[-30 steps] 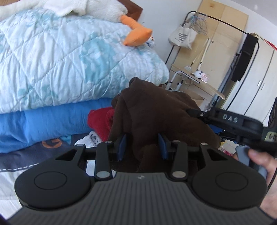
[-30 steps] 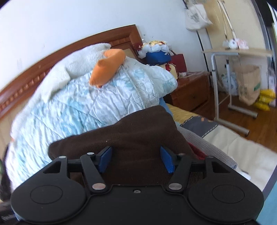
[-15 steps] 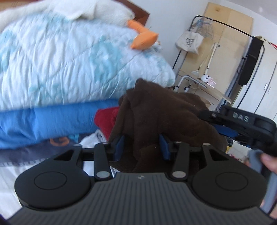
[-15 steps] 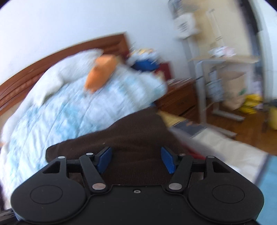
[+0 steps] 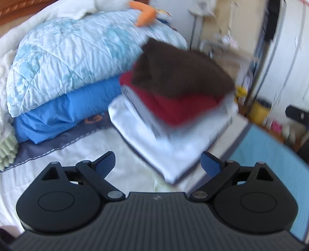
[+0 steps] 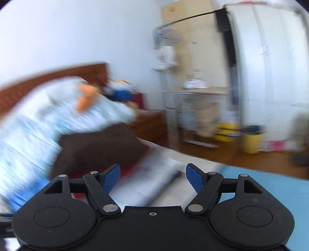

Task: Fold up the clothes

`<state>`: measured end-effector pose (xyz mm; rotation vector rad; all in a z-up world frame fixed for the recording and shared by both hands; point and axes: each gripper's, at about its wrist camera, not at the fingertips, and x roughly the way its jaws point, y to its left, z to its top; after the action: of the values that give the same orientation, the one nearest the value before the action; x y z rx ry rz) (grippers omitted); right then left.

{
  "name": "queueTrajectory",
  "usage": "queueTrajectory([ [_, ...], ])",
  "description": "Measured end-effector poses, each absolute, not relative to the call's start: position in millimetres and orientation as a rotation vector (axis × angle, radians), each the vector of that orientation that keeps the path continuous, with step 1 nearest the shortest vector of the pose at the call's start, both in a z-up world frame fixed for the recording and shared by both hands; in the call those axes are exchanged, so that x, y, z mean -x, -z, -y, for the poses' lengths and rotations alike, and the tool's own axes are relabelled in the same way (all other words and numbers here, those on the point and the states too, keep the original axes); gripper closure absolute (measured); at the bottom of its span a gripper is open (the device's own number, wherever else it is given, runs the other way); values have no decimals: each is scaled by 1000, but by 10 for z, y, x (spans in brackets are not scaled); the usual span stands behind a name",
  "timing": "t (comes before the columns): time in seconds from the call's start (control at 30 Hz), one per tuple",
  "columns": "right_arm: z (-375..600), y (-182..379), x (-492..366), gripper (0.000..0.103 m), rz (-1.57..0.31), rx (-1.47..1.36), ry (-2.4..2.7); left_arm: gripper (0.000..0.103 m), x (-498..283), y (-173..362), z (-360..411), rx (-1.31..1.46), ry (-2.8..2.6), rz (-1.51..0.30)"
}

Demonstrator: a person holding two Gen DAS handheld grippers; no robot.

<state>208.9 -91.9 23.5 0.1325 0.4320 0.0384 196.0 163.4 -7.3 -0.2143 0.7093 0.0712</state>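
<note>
A folded brown garment (image 5: pixel 179 73) lies on top of a stack on the bed, over a folded red garment (image 5: pixel 173 106) and folded white and grey clothes (image 5: pixel 173 142). My left gripper (image 5: pixel 158 164) is open and empty, pulled back from the stack over the white sheet. In the blurred right wrist view the brown garment (image 6: pixel 96 150) lies ahead to the left. My right gripper (image 6: pixel 153 177) is open and empty, above the stack's near edge.
A light blue quilt (image 5: pixel 73 58) on a blue blanket (image 5: pixel 63 110) is piled left of the stack, with an orange plush part (image 5: pixel 145 16) on top. A wooden headboard (image 6: pixel 48 79), a nightstand (image 6: pixel 150 125), a small table (image 6: pixel 197 92) and wardrobes (image 6: pixel 270 67) stand beyond the bed.
Both grippers have opened and let go of the brown garment, which now lies folded on the stack. Both have drawn back from it, and the views are blurred by motion.
</note>
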Motion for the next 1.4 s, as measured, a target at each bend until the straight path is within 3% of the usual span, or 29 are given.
queueTrajectory([
  [0.23,1097,-99,-1702,24,-578,-150,-27,7,-1486,215,-1128,112,-51,-744],
  [0.63,830,25,-1038,23,-610,-22,114,6,-1044,265,-717,-15,18,-726],
  [1.4,610,-74,-579,18,-670,-40,134,6,-816,249,-908,19,33,-731],
])
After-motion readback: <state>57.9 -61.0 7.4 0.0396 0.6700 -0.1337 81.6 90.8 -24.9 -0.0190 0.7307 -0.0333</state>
